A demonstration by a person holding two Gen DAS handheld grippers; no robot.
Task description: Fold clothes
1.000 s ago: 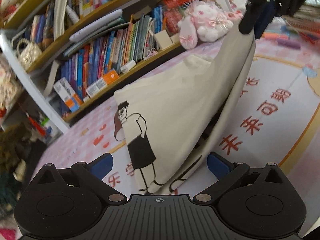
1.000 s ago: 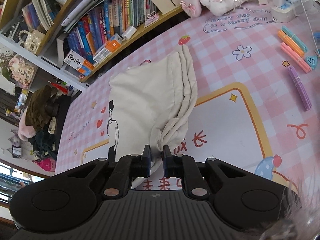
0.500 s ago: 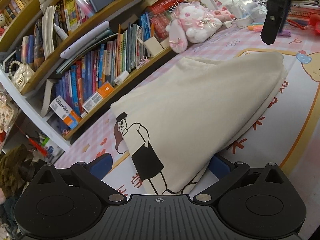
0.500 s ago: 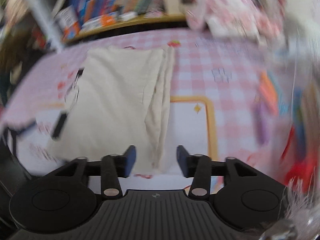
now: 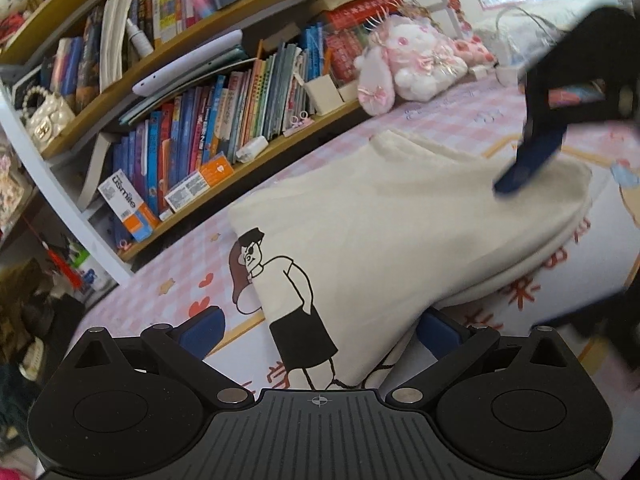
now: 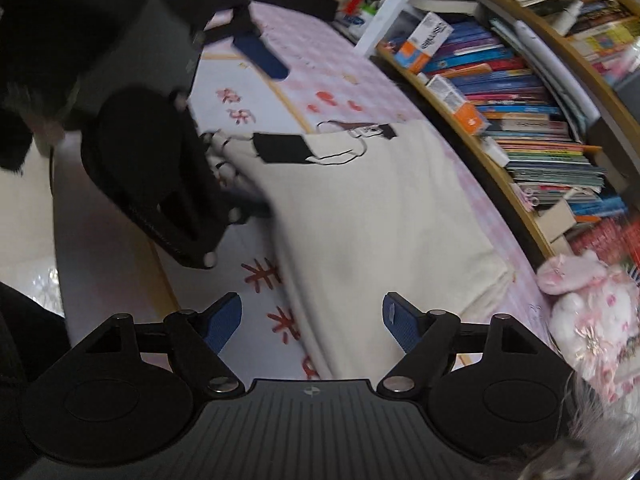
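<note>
Cream shirt (image 6: 376, 216) lies lengthwise ahead of right gripper (image 6: 312, 320) — jaws just opened wide, empty; left gripper (image 5: 318, 330) also wide, straddling printed corner without pinching.

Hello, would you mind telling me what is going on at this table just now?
A person with a gripper in each hand is folding a cream T-shirt with a cartoon print on a pink checked table mat. The shirt lies folded flat. The right gripper has just been opening; its jaws stand wide over the shirt's edge without pressing on it. The left gripper is also open, with the printed end of the shirt lying between its fingers. A pink plush toy sits by the bookshelf.
</note>
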